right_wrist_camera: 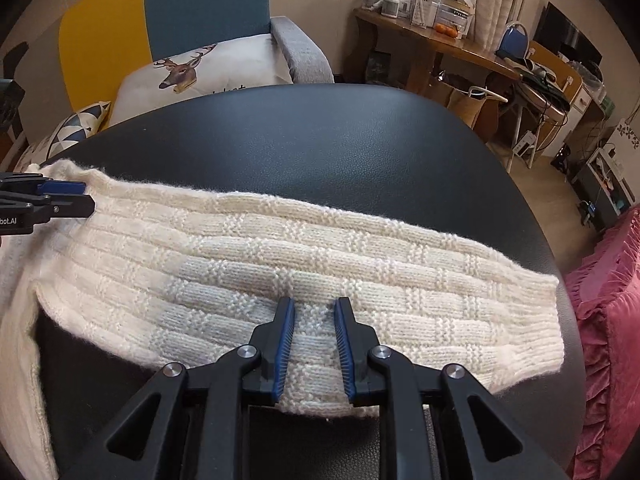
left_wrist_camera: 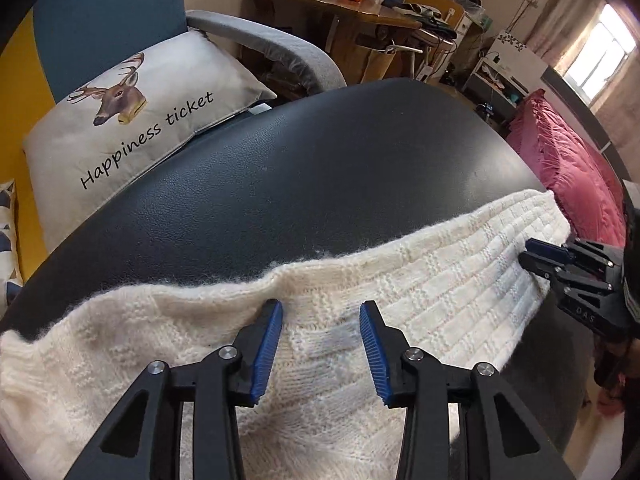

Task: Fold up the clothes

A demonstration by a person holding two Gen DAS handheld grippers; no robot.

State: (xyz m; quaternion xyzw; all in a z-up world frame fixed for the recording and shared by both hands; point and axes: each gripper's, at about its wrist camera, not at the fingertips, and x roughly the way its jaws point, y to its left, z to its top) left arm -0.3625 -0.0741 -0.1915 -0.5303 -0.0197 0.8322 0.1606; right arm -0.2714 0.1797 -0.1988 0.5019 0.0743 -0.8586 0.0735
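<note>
One cream knit sweater point(right_wrist_camera: 304, 264) is spread on the black tabletop point(right_wrist_camera: 320, 148), its sleeve laid long from 9 to 3 o'clock. The right hand-held gripper point(right_wrist_camera: 314, 304) is seen half open astride the sleeve's near edge, perhaps pinching a ridge of knit. The left hand-held gripper point(left_wrist_camera: 321, 308), wide open and empty, hovers over the body end.

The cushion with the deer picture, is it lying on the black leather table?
No, the white cushion with the deer head print rests on the armchair behind the round black leather table, beyond its far edge.
</note>
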